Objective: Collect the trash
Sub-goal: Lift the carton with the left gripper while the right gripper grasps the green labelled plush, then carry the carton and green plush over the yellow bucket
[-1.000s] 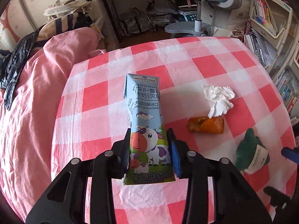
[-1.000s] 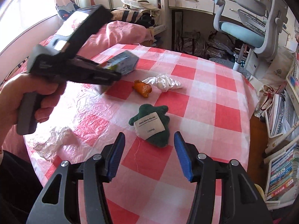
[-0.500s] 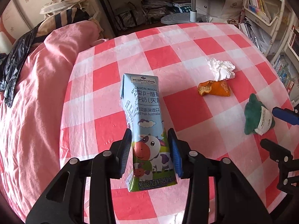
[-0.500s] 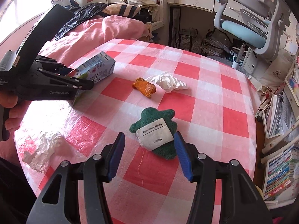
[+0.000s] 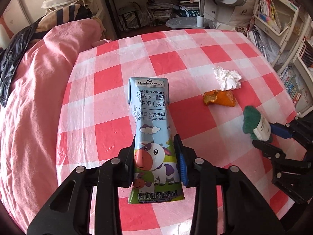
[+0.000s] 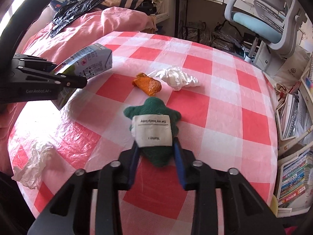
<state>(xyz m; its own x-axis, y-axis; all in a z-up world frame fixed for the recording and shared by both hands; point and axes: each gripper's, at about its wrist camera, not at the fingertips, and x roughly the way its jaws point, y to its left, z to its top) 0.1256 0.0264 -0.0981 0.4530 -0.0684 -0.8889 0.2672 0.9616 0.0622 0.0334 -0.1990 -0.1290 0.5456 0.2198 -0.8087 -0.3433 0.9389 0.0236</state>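
While the left gripper (image 5: 156, 156) stays clamped on the lower half of the milk carton (image 5: 151, 133), holding it clear of the table (image 5: 109, 133) near its left edge, the right gripper (image 6: 155, 152) has its jaws closing around the green felt piece (image 6: 154, 107) with a white label, which lies near the table's right side. The felt sits between the blue pads (image 6: 179, 162), and they look to be just meeting its lower end. The carton's walls are pinched inward where the pads press, so it is probably empty, light and easily crushed; a grip across its broad faces near the bottom seems enough. The felt looks soft, limp and light, likely to fold or droop, so taking it by the thicker labelled middle should hold better than by an edge. An orange peel (image 6: 147, 85) and a crumpled tissue (image 6: 176, 78) lie touching each other farther toward the far edge, and another crumpled white sheet (image 6: 33, 164) rests at the near left edge.
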